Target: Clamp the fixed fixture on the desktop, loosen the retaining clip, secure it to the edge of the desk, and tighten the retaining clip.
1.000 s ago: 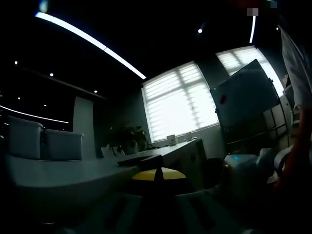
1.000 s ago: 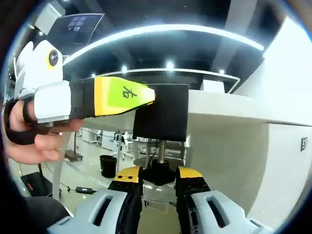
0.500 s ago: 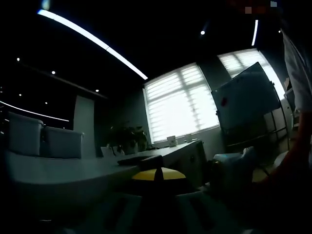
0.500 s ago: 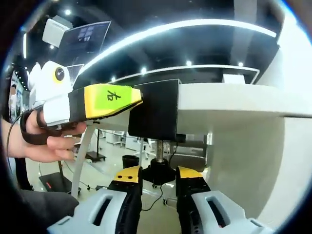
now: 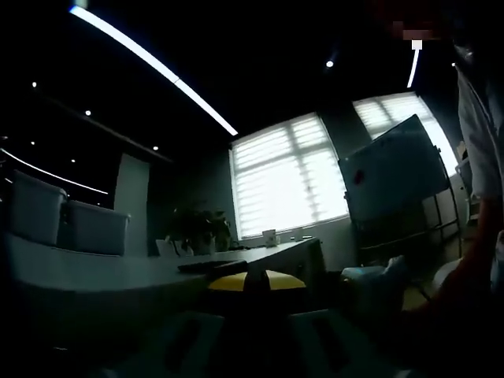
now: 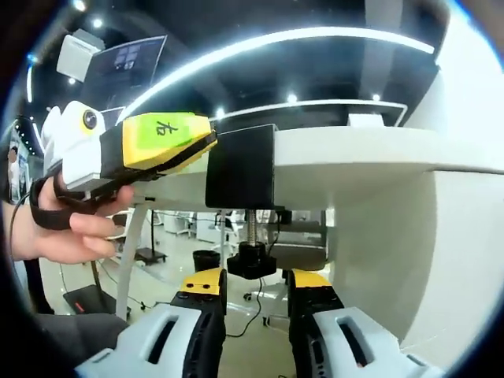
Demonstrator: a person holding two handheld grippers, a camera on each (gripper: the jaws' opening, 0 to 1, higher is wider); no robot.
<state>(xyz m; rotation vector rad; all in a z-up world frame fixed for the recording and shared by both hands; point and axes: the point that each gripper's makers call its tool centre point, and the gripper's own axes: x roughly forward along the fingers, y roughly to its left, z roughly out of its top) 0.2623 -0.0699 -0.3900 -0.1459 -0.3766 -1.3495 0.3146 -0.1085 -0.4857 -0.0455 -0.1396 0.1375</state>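
In the right gripper view a black clamp fixture (image 6: pixel 240 165) sits over the edge of the white desk (image 6: pixel 354 153). Its threaded screw (image 6: pixel 252 228) hangs below, ending in a black knob (image 6: pixel 250 261). My right gripper (image 6: pixel 257 277) is under the knob with its yellow-tipped jaws apart; the knob lies just past the tips with a gap on its right side. My left gripper (image 6: pixel 211 142), held by a hand (image 6: pixel 63 228), meets the fixture's top corner. In the dim left gripper view its yellow tips (image 5: pixel 250 281) are pressed together at the fixture's flat black top (image 5: pixel 213 266).
A white desk side panel (image 6: pixel 409 236) stands close on the right. Office chairs and cables lie on the floor beyond the screw. Along the desk top (image 5: pixel 94 276) are chair backs (image 5: pixel 63 224); a whiteboard (image 5: pixel 390 173) and bright windows (image 5: pixel 287 177) stand farther off.
My right gripper's jaws have spread slightly and drawn back, so the knob no longer sits tight between them. The left gripper stays at the fixture's top; both views shifted a little.
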